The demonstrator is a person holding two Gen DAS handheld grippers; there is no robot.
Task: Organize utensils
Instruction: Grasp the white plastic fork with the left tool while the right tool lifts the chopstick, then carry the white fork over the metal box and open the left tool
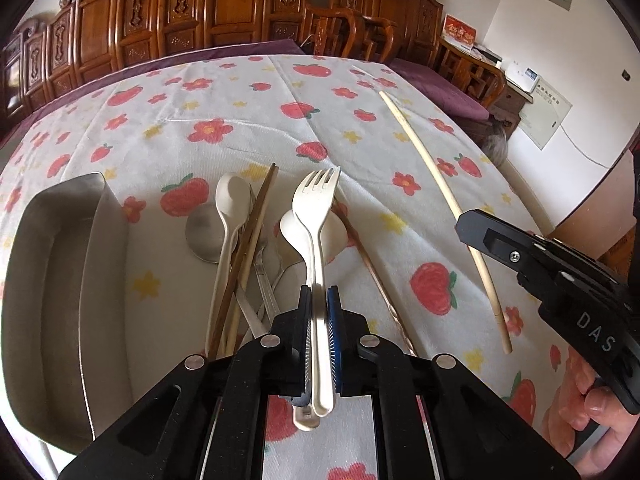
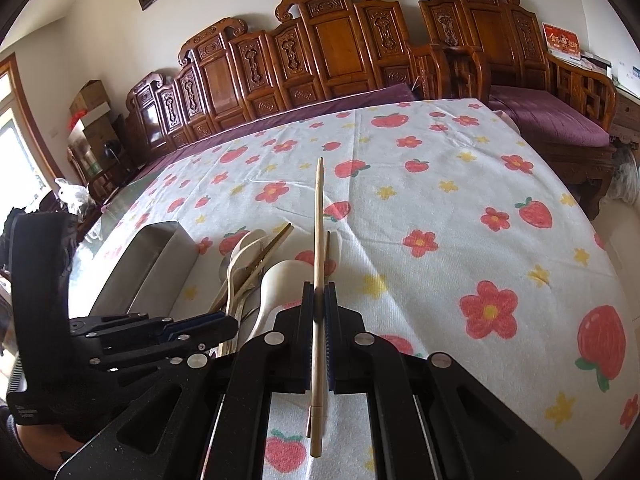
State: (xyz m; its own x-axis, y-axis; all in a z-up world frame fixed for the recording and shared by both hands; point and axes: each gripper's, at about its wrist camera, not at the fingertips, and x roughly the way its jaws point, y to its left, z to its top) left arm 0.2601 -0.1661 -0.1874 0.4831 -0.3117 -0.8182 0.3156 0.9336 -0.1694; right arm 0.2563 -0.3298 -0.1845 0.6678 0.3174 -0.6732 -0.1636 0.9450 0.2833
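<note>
My left gripper is shut on the handle of a white plastic fork, which is lifted above a pile of utensils on the flowered tablecloth. The pile holds a white spoon, a metal spoon, brown chopsticks and another white spoon. A single brown chopstick lies just to the right of the pile. My right gripper is shut on a pale chopstick that points away over the table. In the left wrist view this right gripper and the pale chopstick are at the right.
A metal tray stands at the left of the pile, also seen as the metal tray. The left gripper is low at the left in the right wrist view. A hand holds the right gripper. Carved wooden benches stand behind the table.
</note>
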